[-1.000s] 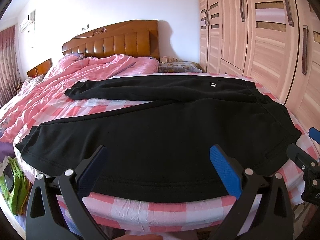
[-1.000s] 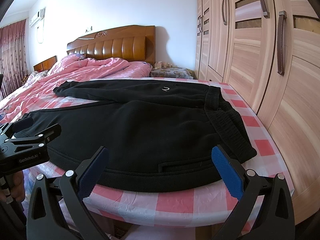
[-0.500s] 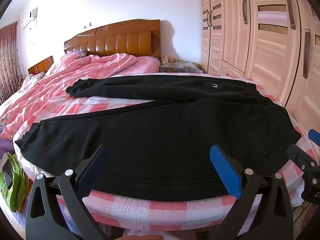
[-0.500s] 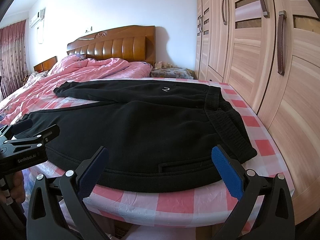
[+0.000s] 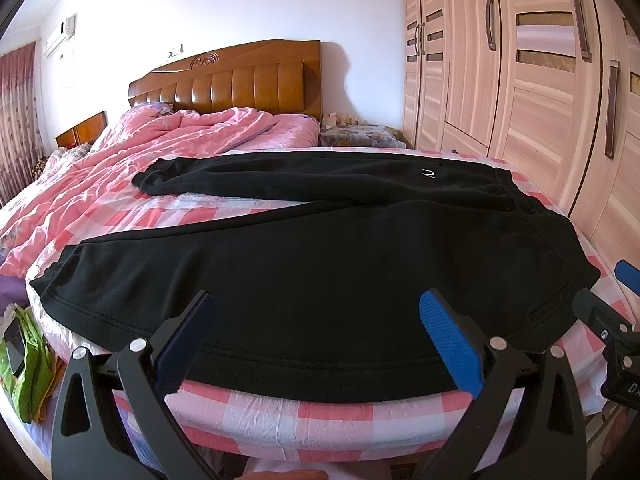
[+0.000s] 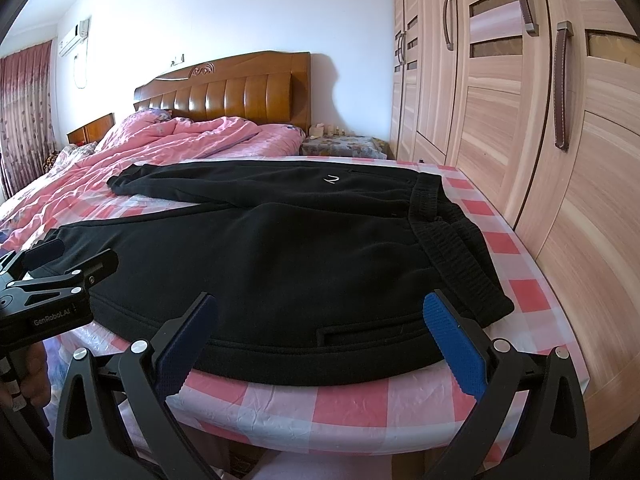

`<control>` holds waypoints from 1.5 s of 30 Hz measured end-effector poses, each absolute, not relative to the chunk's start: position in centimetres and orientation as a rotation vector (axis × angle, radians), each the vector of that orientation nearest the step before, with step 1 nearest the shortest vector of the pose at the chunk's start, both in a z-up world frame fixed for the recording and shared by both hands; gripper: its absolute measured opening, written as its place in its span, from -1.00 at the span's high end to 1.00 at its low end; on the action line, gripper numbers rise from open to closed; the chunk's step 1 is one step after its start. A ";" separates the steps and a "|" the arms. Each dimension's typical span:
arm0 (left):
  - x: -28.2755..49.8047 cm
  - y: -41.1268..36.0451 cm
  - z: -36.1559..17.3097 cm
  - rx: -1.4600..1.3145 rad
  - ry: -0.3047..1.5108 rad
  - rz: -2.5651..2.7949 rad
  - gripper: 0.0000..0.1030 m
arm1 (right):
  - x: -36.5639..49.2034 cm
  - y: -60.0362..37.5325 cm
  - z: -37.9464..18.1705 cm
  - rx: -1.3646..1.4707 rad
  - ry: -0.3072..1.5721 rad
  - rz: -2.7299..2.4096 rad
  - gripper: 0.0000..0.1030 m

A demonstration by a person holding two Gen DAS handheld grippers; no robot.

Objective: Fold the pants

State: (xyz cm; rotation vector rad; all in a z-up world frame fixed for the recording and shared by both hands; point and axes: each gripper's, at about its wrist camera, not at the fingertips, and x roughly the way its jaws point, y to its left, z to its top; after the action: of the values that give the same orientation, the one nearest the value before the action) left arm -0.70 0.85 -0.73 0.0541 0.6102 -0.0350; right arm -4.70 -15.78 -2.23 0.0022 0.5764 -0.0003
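Bedroom setting: a bed with a pink-and-white checked sheet (image 5: pixel 304 420), wooden headboard (image 5: pixel 240 84) and wardrobe (image 6: pixel 520 120) along the right.

Item 1. Your left gripper (image 5: pixel 316 344): blue-padded fingers (image 5: pixel 448 340) spread wide, holding nothing, hovering at the near edge of the bed just over the side seam of the pants.

Item 2. Your right gripper (image 6: pixel 320 344): fingers likewise spread wide and empty, poised at the near edge beside the waistband end. From this view your left gripper (image 6: pixel 60 268) shows at the left, over the lower part of the near leg.

Item 3. Pants (image 5: pixel 320 264): black, soft fleece-like fabric, laid flat on the checked sheet with legs running leftward. The legs are parted in a narrow V; the far leg (image 5: pixel 280 180) ends in a cuff near the quilt. A small white logo (image 6: pixel 331 179) sits on the far hip. The ribbed elastic waistband (image 6: pixel 452 252) lies at the right, slightly rumpled. A welt pocket opening (image 6: pixel 360 330) shows near the front seam.

Item 4. Pink quilt (image 5: pixel 140 160): bunched at the head and left of the bed.

Item 5. Green bag (image 5: pixel 28 364): beside the bed at the left, a dark flat object in it; contents otherwise unclear.
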 end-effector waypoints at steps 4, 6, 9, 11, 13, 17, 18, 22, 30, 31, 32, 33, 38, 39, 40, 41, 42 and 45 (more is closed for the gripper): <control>-0.8 0.9 -0.7 0.048 0.618 -0.043 -0.97 | -4.7 -15.8 -2.2 0.000 0.575 -0.001 -0.92; -0.8 1.0 -0.6 0.044 0.620 -0.052 -0.97 | -4.7 -15.9 -2.3 0.000 0.574 -0.004 -0.92; -1.1 1.1 -0.2 0.037 0.596 -0.052 -0.97 | -4.4 -16.1 -2.2 -0.004 0.570 -0.008 -0.92; -1.2 1.2 -0.1 0.033 0.588 -0.056 -0.97 | -3.9 -16.3 -2.4 -0.014 0.574 -0.014 -0.92; -0.8 1.1 -0.3 0.034 0.604 -0.061 -0.97 | -2.8 -16.8 -2.5 -0.024 0.579 -0.021 -0.92; 1.6 1.4 -0.8 0.052 0.661 -0.067 -0.97 | 0.9 -18.6 -1.9 -0.021 0.614 0.027 -0.92; 3.0 1.4 -0.7 0.066 0.685 -0.084 -0.97 | 2.9 -19.7 -1.6 -0.012 0.631 0.062 -0.92; 8.6 1.7 0.7 0.133 0.695 -0.128 -0.97 | 9.9 -22.7 -0.1 -0.035 0.664 0.105 -0.92; 27.0 1.1 1.3 0.288 0.863 -0.427 -0.97 | 29.6 -28.7 -2.6 -0.118 0.850 0.235 -0.92; 30.0 0.9 0.8 0.332 0.865 -0.459 -0.97 | 31.9 -29.3 -3.6 -0.119 0.888 0.251 -0.92; 32.6 0.9 0.3 0.355 0.877 -0.495 -0.97 | 33.5 -29.7 -4.3 -0.123 0.917 0.261 -0.92; 34.5 0.8 -0.2 0.379 0.896 -0.526 -0.97 | 35.6 -30.1 -5.2 -0.139 0.950 0.269 -0.92; 44.7 1.3 -3.4 0.489 0.972 -0.621 -0.96 | 40.9 -32.0 -7.8 -0.125 1.040 0.359 -0.92; 46.5 1.4 -4.0 0.501 0.988 -0.664 -0.96 | 41.5 -32.3 -8.2 -0.125 1.064 0.391 -0.92; 47.4 1.8 -4.4 0.508 0.998 -0.687 -0.96 | 41.7 -32.3 -8.5 -0.133 1.079 0.418 -0.91; 48.4 1.9 -5.0 0.516 1.012 -0.727 -0.96 | 41.8 -32.2 -8.7 -0.143 1.083 0.437 -0.89; 48.8 1.9 -5.3 0.518 1.023 -0.748 -0.96 | 41.6 -32.2 -8.8 -0.145 1.085 0.469 -0.74; 50.0 2.1 -6.2 0.539 1.023 -0.826 -0.96 | 40.7 -32.5 -8.6 -0.116 1.057 0.523 -0.32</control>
State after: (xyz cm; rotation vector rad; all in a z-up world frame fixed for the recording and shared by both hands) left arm 49.97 2.12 -6.25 0.5389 1.0233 -0.8257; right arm 40.68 -32.48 -8.59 -0.1162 1.0569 0.5230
